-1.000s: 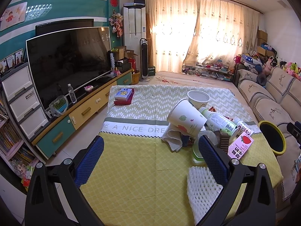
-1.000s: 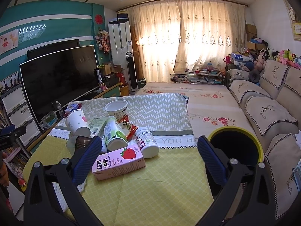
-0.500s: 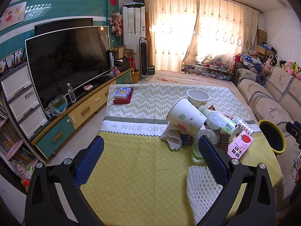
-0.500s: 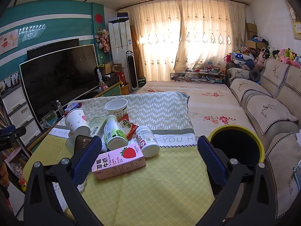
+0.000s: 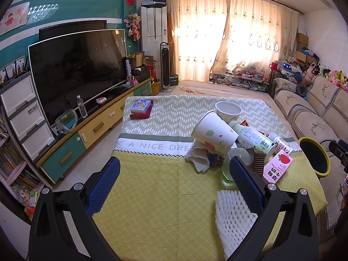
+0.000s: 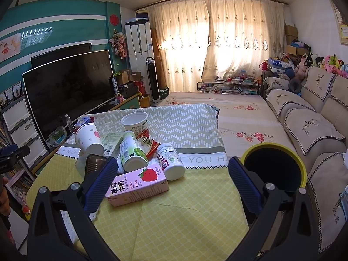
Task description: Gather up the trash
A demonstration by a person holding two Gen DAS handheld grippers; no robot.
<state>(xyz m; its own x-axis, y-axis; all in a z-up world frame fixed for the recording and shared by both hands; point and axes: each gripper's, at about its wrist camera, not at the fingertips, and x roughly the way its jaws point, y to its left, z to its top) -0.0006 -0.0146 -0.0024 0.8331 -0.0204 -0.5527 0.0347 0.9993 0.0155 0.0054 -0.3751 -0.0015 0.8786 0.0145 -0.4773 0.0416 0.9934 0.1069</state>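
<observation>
A pile of trash lies on the yellow-clothed table (image 6: 174,221): a pink strawberry milk carton (image 6: 137,184), a white pill bottle (image 6: 171,161), a green-and-white drink bottle (image 6: 131,152), a tipped paper cup (image 5: 214,134), a white tub (image 5: 228,109) and white foam netting (image 5: 232,215). A yellow-rimmed bin (image 6: 275,167) stands at the table's right edge. My left gripper (image 5: 174,182) is open and empty above the near table, the pile by its right finger. My right gripper (image 6: 171,182) is open and empty, the carton just inside its left finger.
A stack of books (image 5: 141,107) lies at the table's far left. A large TV (image 5: 76,71) on a low cabinet stands left of the table. A beige sofa (image 6: 308,126) runs along the right. A floral rug (image 6: 239,117) lies beyond the table.
Both grippers have drifted very slightly; the views are almost the same. Nothing on the table has moved.
</observation>
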